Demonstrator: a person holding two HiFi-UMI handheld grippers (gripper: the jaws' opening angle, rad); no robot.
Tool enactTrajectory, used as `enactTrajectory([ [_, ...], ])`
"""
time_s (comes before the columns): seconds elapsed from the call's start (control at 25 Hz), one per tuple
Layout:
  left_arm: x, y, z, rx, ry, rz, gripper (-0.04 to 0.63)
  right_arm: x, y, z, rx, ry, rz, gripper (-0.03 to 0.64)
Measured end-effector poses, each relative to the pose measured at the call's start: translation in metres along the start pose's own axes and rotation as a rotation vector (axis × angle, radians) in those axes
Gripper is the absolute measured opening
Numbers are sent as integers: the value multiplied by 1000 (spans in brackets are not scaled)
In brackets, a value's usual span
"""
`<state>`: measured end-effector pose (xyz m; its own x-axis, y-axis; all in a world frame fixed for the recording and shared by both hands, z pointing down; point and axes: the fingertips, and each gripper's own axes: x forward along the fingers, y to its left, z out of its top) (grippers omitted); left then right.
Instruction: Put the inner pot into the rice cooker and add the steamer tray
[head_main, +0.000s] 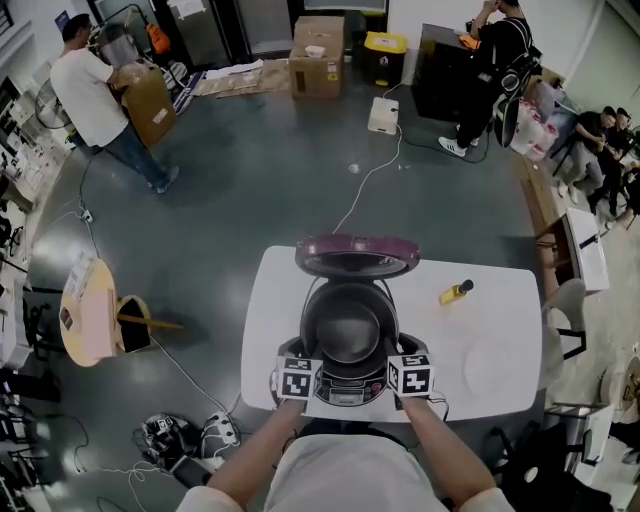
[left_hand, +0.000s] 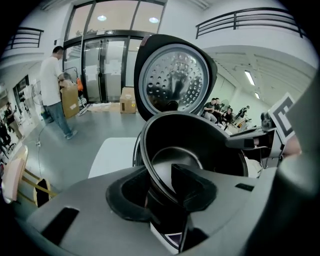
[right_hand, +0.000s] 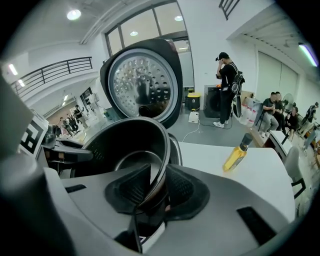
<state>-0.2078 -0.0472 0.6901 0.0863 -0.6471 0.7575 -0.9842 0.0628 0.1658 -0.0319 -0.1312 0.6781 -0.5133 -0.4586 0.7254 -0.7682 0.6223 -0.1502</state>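
Our left tool (head_main: 307, 354) (left_hand: 160, 189) is clamped on the left rim of the dark inner pot (head_main: 347, 330) (left_hand: 200, 145) (right_hand: 125, 145), one pad inside the wall and one outside. The pot hangs in the mouth of the rice cooker (head_main: 345, 392), its rim above the cooker's. The lid (head_main: 357, 256) (left_hand: 172, 82) (right_hand: 142, 85) stands open behind. Our right tool (head_main: 391, 354) (right_hand: 152, 189) grips the right rim in the same way. A yellow bottle (head_main: 456, 292) (right_hand: 236, 156) lies further right on the white counter (head_main: 490, 320).
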Motion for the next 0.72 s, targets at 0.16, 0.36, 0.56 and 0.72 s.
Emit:
enactTrajectory([
  [0.16, 11, 0, -7, 34, 45, -18, 154, 7, -3, -5, -10, 14, -23, 109],
  [0.36, 24, 3, -10, 101, 78, -18, 161, 16, -4, -18, -21, 54, -38, 118],
  [0.56, 33, 6, -17, 114, 129, 3, 164, 26, -5, -26, -45, 90, -58, 123],
  [0.72, 38, 9, -23, 106, 163, 4, 166, 32, -4, -28, -68, 122, -65, 126],
])
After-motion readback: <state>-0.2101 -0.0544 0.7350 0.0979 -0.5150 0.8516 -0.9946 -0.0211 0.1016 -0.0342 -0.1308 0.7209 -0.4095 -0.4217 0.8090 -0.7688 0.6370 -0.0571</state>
